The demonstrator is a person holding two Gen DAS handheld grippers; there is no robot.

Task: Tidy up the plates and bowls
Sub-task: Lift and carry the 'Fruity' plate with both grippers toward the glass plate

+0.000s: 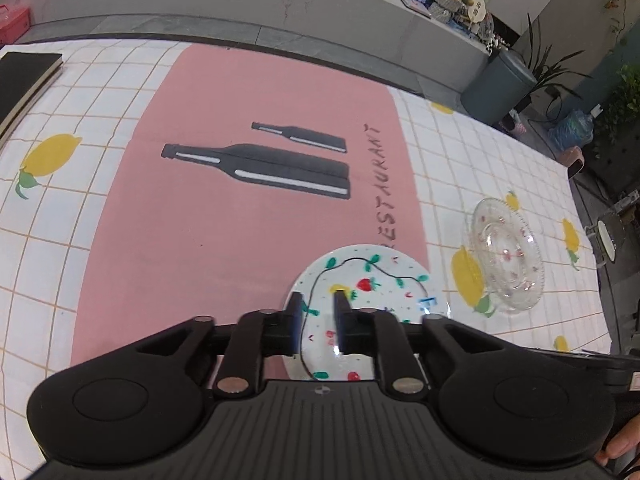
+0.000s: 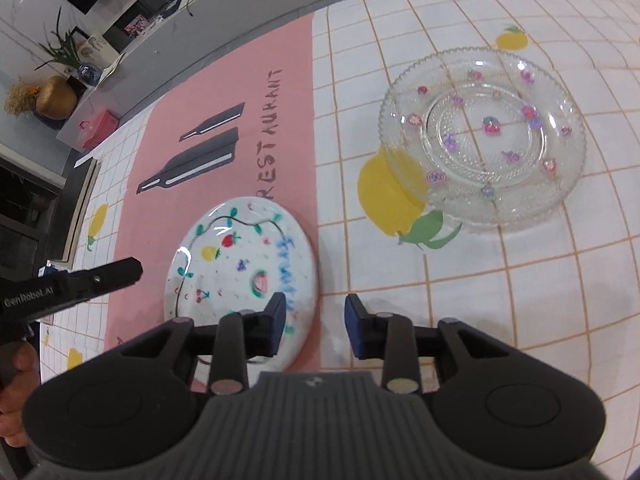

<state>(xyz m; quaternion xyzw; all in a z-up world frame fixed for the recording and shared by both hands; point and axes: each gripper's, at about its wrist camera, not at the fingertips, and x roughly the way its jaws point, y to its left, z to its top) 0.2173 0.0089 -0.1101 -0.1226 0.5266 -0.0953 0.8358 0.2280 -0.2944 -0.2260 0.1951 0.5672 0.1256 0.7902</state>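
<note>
Down on the tabletop [image 1: 248,272], over the pink placemat [image 1: 200,240] with its printed bottles, I've got my left tool [image 1: 318,300] above the painted plate [image 1: 384,280]. Its fingers stand a little apart with nothing between them, hovering over the plate's near half. From the right wrist view, that left tool [image 2: 134,268] pokes in from the left, its tip just beside the painted plate [image 2: 240,264], and from this angle its fingers look pressed together.

My right tool [image 2: 316,308] is spread wide and holds nothing; its left finger hangs over the plate's right edge, its right finger over the checked cloth. The plate lies flat at the placemat's [image 2: 192,128] right border, showing strawberry, cherries, watermelon and blue lettering.

Well off to the right sits the clear glass plate [image 2: 484,136] with little flowers, flat on the lemon-print cloth, partly covering a yellow lemon. From the left wrist I see that glass plate [image 1: 506,256] near the tabletop's edge, apart from the painted one.
</note>
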